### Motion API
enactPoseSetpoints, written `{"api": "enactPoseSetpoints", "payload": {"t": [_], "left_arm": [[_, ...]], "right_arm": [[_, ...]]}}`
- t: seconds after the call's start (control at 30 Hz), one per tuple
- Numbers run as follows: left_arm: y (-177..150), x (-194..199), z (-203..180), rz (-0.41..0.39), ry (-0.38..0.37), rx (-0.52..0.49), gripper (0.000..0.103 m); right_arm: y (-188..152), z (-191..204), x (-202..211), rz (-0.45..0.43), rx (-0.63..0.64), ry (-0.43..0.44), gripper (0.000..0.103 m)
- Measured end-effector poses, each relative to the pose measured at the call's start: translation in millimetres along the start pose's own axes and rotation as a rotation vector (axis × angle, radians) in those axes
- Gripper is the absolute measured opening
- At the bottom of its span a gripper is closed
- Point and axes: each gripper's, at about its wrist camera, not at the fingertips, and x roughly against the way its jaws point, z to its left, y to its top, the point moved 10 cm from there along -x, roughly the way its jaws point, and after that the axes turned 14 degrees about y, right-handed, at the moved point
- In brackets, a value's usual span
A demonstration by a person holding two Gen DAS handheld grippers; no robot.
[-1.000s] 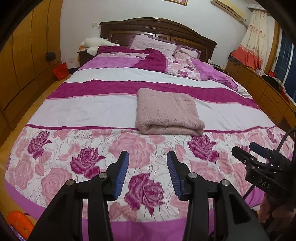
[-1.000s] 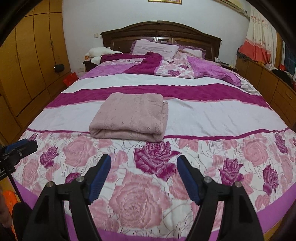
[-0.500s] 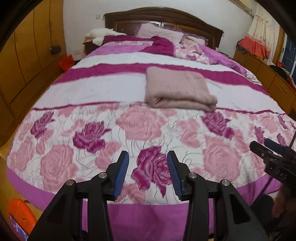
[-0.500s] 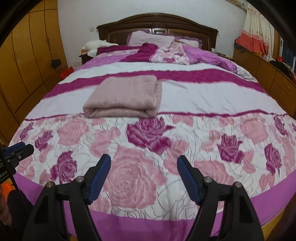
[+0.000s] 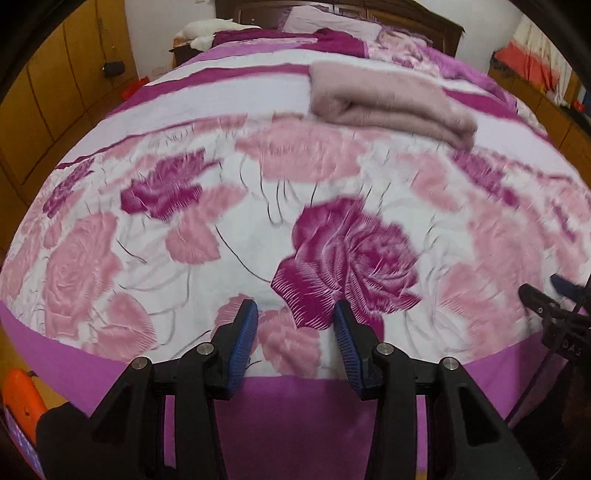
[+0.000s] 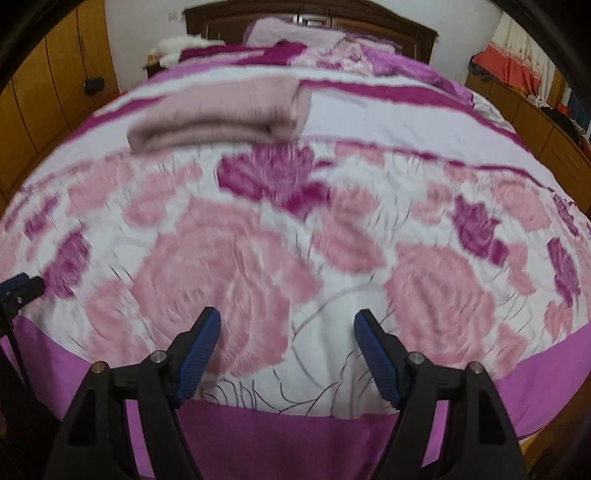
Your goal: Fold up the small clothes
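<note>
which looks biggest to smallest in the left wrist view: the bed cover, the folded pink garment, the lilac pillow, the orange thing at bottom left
1. bed cover
2. folded pink garment
3 and 4. lilac pillow and orange thing: unsure, since both are cut off by the frame and the orange thing is much nearer.

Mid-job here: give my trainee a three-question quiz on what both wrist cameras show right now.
1. True or false: the pink folded garment lies on the floral bedspread, apart from both grippers.
2. Which gripper has the wider gap: left gripper or right gripper?
3. What is held between the left gripper's pads?

Key: 1 true; 2 right gripper; 3 nothing.
</note>
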Motion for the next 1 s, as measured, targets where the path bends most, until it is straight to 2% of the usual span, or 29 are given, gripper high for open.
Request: {"api": "enactPoseSetpoints", "payload": {"t": [0.13, 0.27, 0.53, 0.77, 1.0], "left_arm": [[0.4, -1.8, -5.2, -0.061, 0.041, -0.036, 0.021], [4.8, -5.9, -5.2, -0.074, 0.035, -0.021, 0.023], [17.4, -15.6, -6.7, -0.095, 0.046, -0.017, 0.033], [28.7, -25.5, -7.0, -0.095, 0.046, 0.003, 0.044], [42.0, -38.3, -7.1, -0.102, 0.052, 0.009, 0.062]], "right_arm": [[-3.5, 4.2, -9.3, 0.005, 0.073, -0.061, 0.082], [-0.6, -0.8, -13.0, 0.028, 0.037, -0.052, 0.086], [4.6, -10.5, -21.5, 0.013, 0.01, -0.035, 0.101], [15.9, -12.4, -29.6, 0.006, 0.003, -0.022, 0.102], [31.1, -13.9, -40.1, -0.002, -0.004, -0.006, 0.103]]}}
